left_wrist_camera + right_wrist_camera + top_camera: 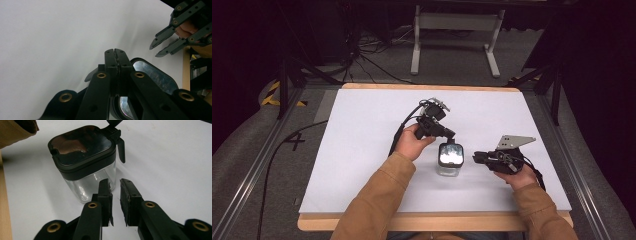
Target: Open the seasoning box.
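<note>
A clear square jar (450, 159) with a black lid (81, 147) stands on the white table top (362, 150), near the front middle. My left gripper (451, 135) comes down at the far edge of the lid (152, 75). Its jaws are pressed together in the left gripper view (115, 51), right at the lid's latch (117, 137). Whether a thin tab is pinched between them I cannot tell. My right gripper (477, 157) lies low just right of the jar and points at its glass side. Its jaws (115, 185) stand a narrow gap apart with nothing between them.
The wooden table edge (437, 222) runs along the front. Metal rails flank the table on both sides. Behind it stand a white frame (452, 30) and loose cables (362, 55) on the floor. A sleeve (17, 130) rests near the jar.
</note>
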Tool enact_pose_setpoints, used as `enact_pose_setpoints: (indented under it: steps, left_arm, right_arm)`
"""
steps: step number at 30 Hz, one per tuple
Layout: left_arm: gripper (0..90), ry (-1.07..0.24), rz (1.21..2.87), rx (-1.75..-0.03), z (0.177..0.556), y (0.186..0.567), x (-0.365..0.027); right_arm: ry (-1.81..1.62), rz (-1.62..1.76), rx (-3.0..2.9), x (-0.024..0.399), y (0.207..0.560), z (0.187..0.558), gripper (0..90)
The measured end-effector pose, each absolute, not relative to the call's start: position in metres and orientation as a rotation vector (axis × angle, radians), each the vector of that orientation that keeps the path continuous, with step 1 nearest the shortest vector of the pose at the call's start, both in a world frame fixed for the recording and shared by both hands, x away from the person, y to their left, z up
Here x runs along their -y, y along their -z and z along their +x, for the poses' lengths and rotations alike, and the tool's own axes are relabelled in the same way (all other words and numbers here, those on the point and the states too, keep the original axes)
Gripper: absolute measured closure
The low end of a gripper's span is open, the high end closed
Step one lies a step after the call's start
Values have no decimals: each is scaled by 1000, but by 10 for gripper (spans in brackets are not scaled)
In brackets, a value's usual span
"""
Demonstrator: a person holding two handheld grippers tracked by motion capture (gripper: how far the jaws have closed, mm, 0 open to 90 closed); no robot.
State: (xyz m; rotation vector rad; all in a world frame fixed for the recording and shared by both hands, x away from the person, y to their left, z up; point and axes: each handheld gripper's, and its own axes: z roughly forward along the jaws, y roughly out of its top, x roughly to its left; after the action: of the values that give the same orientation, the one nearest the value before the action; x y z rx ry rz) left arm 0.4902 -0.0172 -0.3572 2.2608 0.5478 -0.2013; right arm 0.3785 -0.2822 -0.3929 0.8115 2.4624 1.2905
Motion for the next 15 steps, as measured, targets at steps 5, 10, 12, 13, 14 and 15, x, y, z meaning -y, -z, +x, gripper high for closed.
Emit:
enact_pose_setpoints:
  steps: [5,10,12,13,14,15]
  left_arm:
    - [896,207,2255,-554,491,358,17]
    - [896,212,2252,-557,492,358,17]
    - [896,215,2251,-567,492,359,17]
    - [896,213,2250,-566,492,359,17]
    - [896,211,2252,-567,492,359,17]
    - [896,207,2252,-570,492,359,18]
  right_arm:
    - [-1296,790,-2468,280,391,377,795]
    - [-1285,756,-2499,277,389,374,854]
    - [-1277,725,-2529,274,389,372,877]
    - [-1276,715,-2533,272,389,372,878]
    - [-1280,707,-2537,270,387,370,882]
    - [-1286,695,-2543,268,386,369,886]
